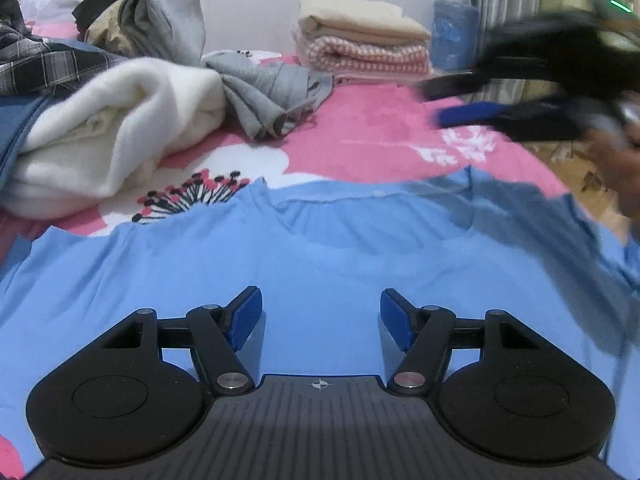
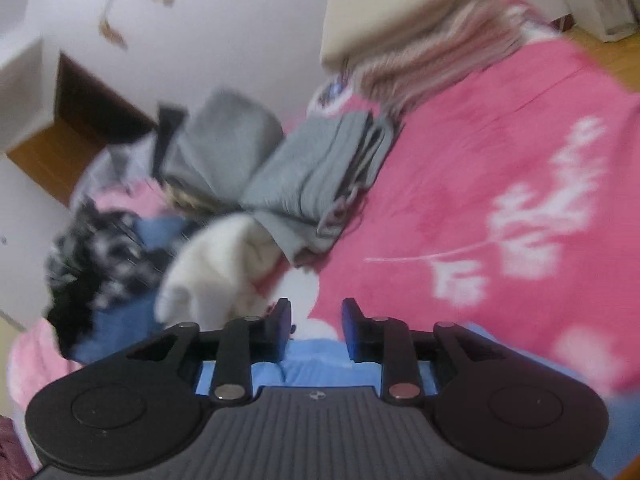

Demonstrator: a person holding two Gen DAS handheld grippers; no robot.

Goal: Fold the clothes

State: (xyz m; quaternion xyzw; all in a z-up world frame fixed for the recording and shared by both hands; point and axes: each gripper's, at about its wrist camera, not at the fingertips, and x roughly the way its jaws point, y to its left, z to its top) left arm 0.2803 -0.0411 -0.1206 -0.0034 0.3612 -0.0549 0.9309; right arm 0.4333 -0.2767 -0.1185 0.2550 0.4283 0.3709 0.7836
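The blue shirt [image 1: 280, 248] lies spread on the bed's [image 1: 380, 128] near edge. Left gripper [image 1: 321, 320] wide, right gripper [image 2: 316, 330] narrowly apart, both empty. Next: regrasp an edge for another fold.

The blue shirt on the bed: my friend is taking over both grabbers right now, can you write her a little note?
Left gripper: open, empty, over the blue shirt.
Right gripper: open, nothing between its pads, above the shirt's edge.
The shirt lies spread on the pink bedspread, wrinkled, not folded yet.
Done: cream and striped stack sits folded by the wall.
Left: fold the shirt, then the white fleece, grey garment and the pile behind.
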